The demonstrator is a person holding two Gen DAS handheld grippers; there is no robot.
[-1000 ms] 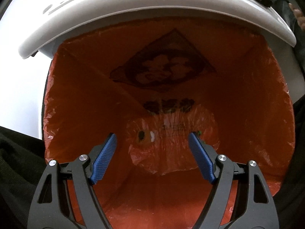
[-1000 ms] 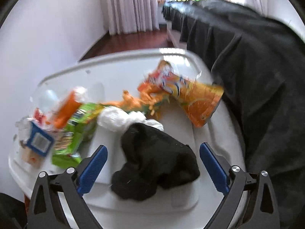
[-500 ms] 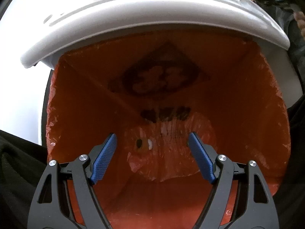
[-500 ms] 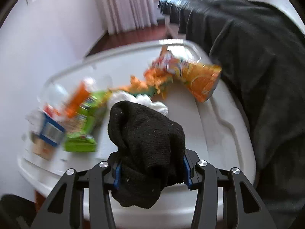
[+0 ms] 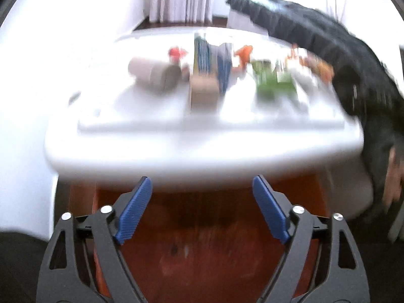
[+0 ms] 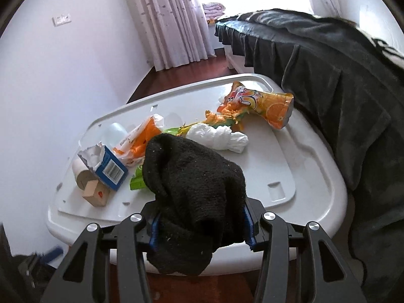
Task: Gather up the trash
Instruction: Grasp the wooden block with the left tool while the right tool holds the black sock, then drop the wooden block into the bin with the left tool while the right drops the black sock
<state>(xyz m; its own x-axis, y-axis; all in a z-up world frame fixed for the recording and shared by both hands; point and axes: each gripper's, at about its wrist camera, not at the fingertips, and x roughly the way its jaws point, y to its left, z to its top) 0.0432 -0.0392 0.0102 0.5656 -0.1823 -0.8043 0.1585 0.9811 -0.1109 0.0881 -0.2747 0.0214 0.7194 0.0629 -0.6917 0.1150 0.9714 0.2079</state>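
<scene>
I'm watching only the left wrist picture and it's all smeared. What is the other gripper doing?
Observer: The right gripper is clamped on a black sock, lifted above the white lid.
Operator: What's that blurry orange thing at the far right?
Observer: A torn orange juice pouch, lying on its side at the lid's far end.
Operator: And the blue shape in the middle?
Observer: A ripped-open blue carton with a barcode, leaning on a cardboard roll.
Operator: Anything white among it?
Observer: A knotted white plastic bag, just beyond the sock.
</scene>
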